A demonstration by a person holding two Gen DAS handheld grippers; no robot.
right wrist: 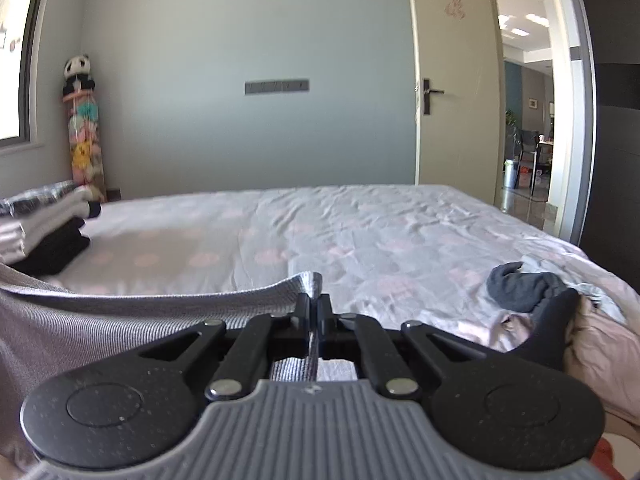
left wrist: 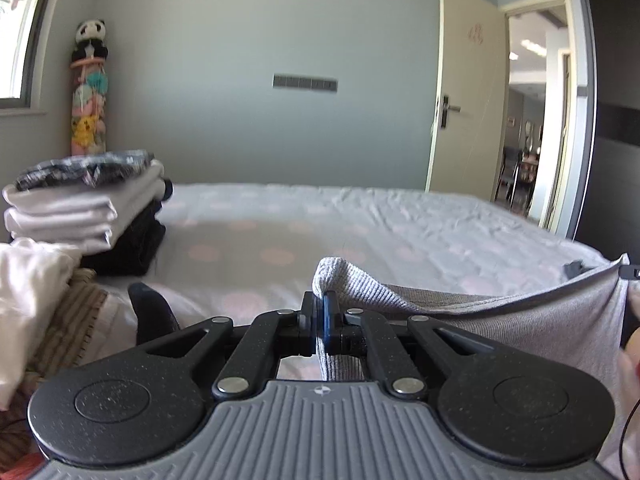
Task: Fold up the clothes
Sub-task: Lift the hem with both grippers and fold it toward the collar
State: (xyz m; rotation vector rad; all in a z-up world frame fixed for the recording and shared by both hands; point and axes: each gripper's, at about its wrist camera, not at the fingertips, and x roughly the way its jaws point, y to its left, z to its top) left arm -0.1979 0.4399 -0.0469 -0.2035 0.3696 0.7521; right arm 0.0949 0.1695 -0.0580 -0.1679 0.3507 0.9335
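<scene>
folded stack [left wrist: 80,208] left | dark sock [right wrist: 524,286] right | bed [right wrist: 360,240]

The bed [right wrist: 360,232] fills the room, its pale grey sheet dotted with pink and creased toward the door side. At the far left edge sits a stack of folded clothes [left wrist: 80,204]: a dark patterned piece on top, white ones under it, black at the bottom. Nearer, a loose heap of white and striped brown garments [left wrist: 44,300]. On the right side, a dark grey crumpled garment [right wrist: 524,284] beside pale pink cloth [right wrist: 600,344].
</scene>
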